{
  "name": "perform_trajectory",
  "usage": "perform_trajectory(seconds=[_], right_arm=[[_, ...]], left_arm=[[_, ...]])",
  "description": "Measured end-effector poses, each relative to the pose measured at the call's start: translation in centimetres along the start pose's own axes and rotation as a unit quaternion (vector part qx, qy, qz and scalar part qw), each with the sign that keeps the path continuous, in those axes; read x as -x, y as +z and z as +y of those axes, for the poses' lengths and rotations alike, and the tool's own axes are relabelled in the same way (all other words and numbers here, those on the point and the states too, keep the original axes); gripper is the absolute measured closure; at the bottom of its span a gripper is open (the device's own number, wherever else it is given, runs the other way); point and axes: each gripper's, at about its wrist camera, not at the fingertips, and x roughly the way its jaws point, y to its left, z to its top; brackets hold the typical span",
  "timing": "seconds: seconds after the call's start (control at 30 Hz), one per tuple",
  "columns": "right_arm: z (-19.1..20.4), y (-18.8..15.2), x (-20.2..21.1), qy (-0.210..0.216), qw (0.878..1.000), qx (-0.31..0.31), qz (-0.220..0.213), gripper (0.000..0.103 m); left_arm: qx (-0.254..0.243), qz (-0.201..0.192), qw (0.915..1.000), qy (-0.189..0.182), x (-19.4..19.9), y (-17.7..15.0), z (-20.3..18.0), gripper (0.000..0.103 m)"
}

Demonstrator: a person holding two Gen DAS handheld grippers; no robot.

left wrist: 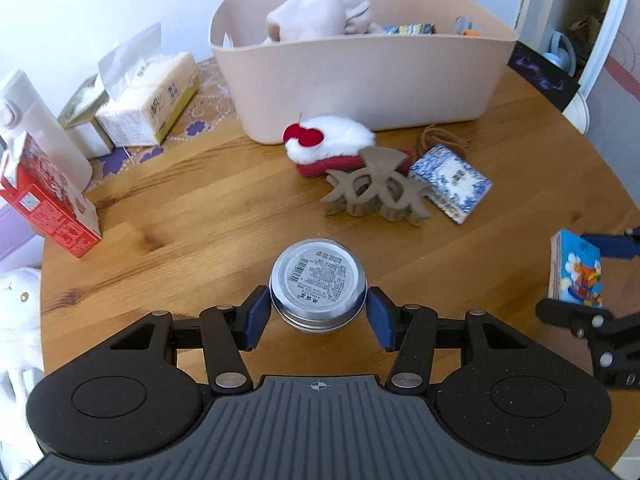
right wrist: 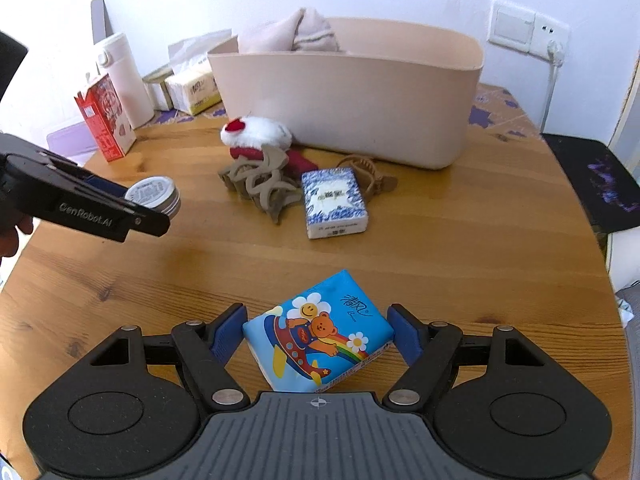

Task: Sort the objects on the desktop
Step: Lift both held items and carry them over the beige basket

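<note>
Desktop objects lie spread over a round wooden table (left wrist: 200,184), and the biggest thing on it is a beige storage bin (left wrist: 360,76) standing at the far side, with a pale cloth bundle (left wrist: 320,8) heaped inside. To the bin's left, near the wall, sit an opened pack of tissues (left wrist: 156,92), a white flask (left wrist: 36,124) and a red carton (left wrist: 44,200) standing upright.

Just in front of the bin is a small cluster: a red and white plush hat (left wrist: 328,144), a tan hair claw (left wrist: 376,192) resting against it, and a blue and white tissue packet (left wrist: 450,182) touching the claw's right side.

Closer in, the left gripper (left wrist: 319,314) has its blue pads on both sides of a round metal tin (left wrist: 318,284), label side up. The pads press against the tin's rim, so the gripper is clamped on it. In the right wrist view the tin (right wrist: 154,196) appears raised above the table.

The right gripper (right wrist: 319,332) holds a blue cartoon tissue pack (right wrist: 316,338), printed with a bear and a rainbow. The pack sits tilted between the two fingers, its corners against the pads, close above the wood near the table's front edge.
</note>
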Motion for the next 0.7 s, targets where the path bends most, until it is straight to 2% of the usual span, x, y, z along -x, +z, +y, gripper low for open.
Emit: perform_trajectory(seconds=[0.37, 0.7], right_arm=[[-2.1, 1.7, 4.6, -0.017, 0.998, 0.005, -0.058, 0.029], [-4.1, 5.3, 7.5, -0.035, 0.993, -0.004, -0.117, 0.029]], left_arm=[[-0.02, -0.046, 0.9986, 0.017, 5.2, 0.6, -0.8, 0.05], [-0.027, -0.099, 0.9946, 0.02, 9.7, 4.1, -1.2, 0.05]])
